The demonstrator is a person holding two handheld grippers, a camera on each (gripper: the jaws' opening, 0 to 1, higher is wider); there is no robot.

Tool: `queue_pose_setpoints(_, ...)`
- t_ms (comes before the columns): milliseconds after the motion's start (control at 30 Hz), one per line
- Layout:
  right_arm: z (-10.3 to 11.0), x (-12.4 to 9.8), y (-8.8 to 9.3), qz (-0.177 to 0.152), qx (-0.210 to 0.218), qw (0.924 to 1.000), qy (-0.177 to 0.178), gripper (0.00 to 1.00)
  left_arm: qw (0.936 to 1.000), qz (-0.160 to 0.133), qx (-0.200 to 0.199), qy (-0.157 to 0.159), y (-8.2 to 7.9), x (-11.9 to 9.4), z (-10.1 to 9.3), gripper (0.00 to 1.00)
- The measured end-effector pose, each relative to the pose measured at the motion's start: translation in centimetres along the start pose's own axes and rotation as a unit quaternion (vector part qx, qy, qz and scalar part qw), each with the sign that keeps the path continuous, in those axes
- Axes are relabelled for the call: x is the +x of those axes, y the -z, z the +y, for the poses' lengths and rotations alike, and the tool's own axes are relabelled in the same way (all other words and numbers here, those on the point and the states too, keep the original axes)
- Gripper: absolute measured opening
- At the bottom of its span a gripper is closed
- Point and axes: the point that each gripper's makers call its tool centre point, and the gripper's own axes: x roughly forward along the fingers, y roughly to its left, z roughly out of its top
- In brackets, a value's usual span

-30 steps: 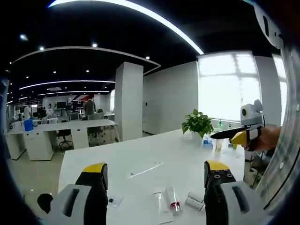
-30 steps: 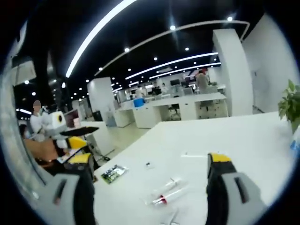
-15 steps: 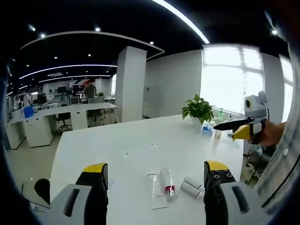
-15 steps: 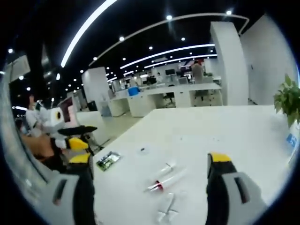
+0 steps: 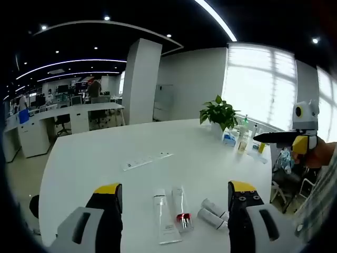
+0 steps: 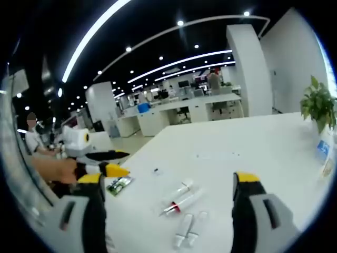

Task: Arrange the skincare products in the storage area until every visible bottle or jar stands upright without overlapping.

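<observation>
Several skincare products lie flat on the white table. A clear tall bottle lies beside a bottle with a red band. Two small pale tubes lie side by side to their right. My left gripper is open above the near table edge, just short of them. In the right gripper view the clear bottle, the red-banded bottle and the two tubes lie between the jaws of my right gripper, which is open and holds nothing.
A potted plant, a blue-and-white box and some upright bottles stand at the far right edge. A thin strip lies mid-table and a green packet near the left edge. Office desks lie beyond.
Both views have shifted as the hands moved, and the table now shows more fully. The products lie where they were, and both grippers stay open.
</observation>
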Motion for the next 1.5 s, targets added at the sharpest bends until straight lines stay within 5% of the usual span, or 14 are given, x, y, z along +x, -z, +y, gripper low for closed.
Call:
queue_pose_setpoints(133,-0.5,-0.8,-0.2,-0.011,0.001,0.9999,0.009,0.99,0.9998,0.018,-0.005,0.004,0.1,2.0,0.2,0.83)
queue_pose_setpoints(333,-1.8,-2.3,0.4,-0.017,0.017,0.9993,0.029,0.99,0.9974,0.032,-0.062,-0.016,0.8,4.9,1.5,0.87)
queue_pose_setpoints(633,-4.1,-5.7,1.6,-0.02,0.03,0.9969,0.07,0.99,0.9875,0.115,-0.082,-0.069,5.9,9.0,3.9,0.78)
queue_pose_setpoints(767,-5.4,-7.3,1.9,-0.026,0.042,0.9947,0.091,0.99,0.983,0.154,-0.048,-0.088,8.2,10.0,4.6,0.7)
queue_pose_setpoints(933,-6.6,-9.0,2.2,-0.028,0.049,0.9919,0.114,0.99,0.9789,0.169,-0.049,-0.104,9.7,11.2,5.3,0.63)
queue_pose_setpoints(1267,-7.0,-10.6,2.6,-0.031,0.056,0.989,0.134,0.97,0.9711,0.209,-0.04,-0.108,12.6,11.7,5.2,0.57)
queue_pose_setpoints(1500,-7.1,-11.1,2.6,-0.029,0.052,0.9884,0.139,0.97,0.9677,0.235,0.008,-0.091,14.0,12.3,5.2,0.53)
